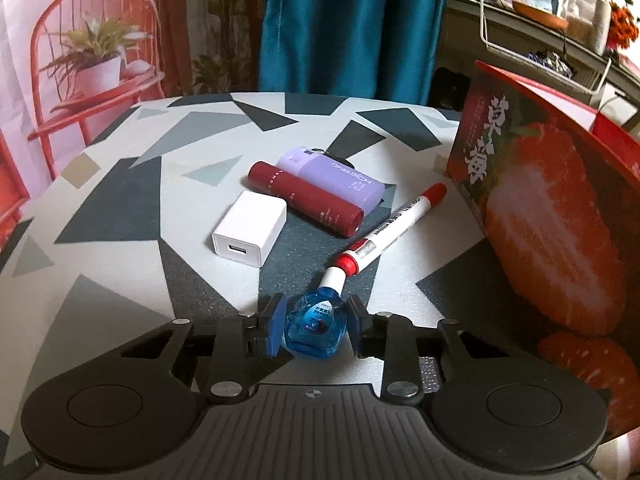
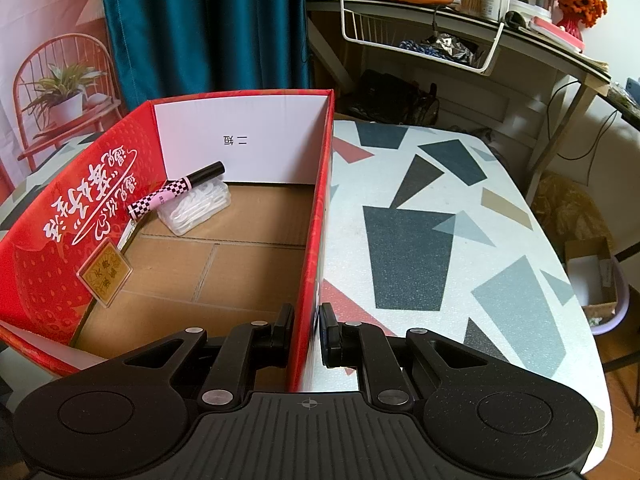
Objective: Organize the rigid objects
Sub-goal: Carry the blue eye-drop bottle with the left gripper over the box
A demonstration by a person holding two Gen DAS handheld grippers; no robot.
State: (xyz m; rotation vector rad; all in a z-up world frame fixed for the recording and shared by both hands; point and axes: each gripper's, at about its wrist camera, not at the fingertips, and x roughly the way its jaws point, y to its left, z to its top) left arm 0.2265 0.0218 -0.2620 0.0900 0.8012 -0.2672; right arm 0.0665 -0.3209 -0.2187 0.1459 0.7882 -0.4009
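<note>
The left gripper point(image 1: 316, 326) has its pads against a small blue bottle point(image 1: 316, 330) on the counter point(image 1: 120, 200), clamped on it, a marker point(image 1: 394, 226) just off the bottle's cap at 1 o'clock. Charger point(image 1: 251, 234) and two tubes point(image 1: 316, 194) lie at 11 to 12 o'clock, the box point(image 1: 552, 216) at 3. The right gripper point(image 2: 307, 334) pinches the box's wall point(image 2: 316, 240).

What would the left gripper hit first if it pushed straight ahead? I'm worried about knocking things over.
Probably the red-capped marker: it lies just past the white cap of the blue bottle between the left gripper fingers. Depth is uncertain.
</note>
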